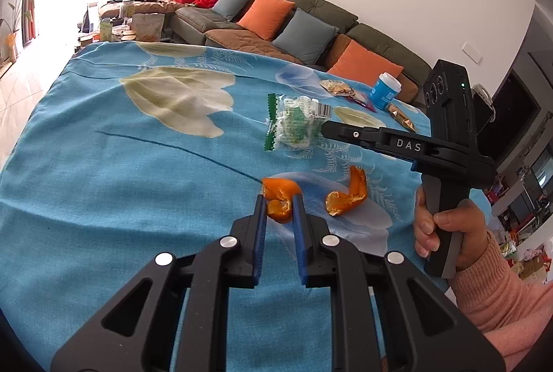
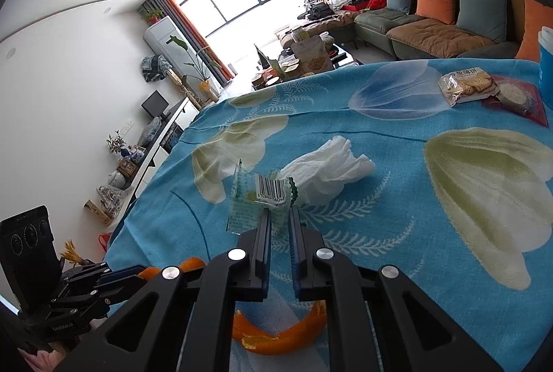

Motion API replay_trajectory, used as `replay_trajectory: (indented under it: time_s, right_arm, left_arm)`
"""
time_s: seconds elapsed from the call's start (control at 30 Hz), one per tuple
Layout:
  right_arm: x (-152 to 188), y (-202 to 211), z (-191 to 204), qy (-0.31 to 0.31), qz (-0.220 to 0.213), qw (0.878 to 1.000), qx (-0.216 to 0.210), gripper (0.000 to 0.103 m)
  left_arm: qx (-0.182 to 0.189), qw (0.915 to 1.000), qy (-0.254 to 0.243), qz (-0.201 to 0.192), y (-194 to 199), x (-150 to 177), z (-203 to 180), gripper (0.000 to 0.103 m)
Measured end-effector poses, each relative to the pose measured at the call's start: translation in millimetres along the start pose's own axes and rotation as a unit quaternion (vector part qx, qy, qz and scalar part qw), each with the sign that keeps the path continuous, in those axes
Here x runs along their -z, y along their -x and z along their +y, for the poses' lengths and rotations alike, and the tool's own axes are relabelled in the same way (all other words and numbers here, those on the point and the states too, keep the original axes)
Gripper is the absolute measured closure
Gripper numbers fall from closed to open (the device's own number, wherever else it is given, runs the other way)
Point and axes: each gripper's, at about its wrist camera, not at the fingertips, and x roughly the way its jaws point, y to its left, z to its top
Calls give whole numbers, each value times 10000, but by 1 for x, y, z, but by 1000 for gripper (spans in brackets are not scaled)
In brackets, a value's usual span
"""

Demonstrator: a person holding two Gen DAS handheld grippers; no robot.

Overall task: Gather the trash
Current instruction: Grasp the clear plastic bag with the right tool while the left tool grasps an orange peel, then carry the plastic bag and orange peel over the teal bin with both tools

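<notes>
- The left hand-held gripper (image 1: pixel 280 204) is clamped on an orange peel (image 1: pixel 280 199), to carry it away as trash.
- The right hand-held gripper (image 2: pixel 279 220) pinches the clear wrapper (image 2: pixel 259 199) narrowly, to lift it off the worktop (image 2: pixel 397 216).

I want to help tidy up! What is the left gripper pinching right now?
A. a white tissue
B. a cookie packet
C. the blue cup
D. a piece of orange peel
D: in the left wrist view, the left gripper has its fingers closed on a piece of orange peel on the blue tablecloth.
</notes>
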Motion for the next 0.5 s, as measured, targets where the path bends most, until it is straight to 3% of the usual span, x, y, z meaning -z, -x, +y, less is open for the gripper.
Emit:
replay_trajectory:
  time_s: [0.5]
  right_arm:
    - [6, 17, 34, 189, -219, 9989, -370, 96]
  left_arm:
    - [-465, 9981, 179, -373, 45, 15, 27, 88]
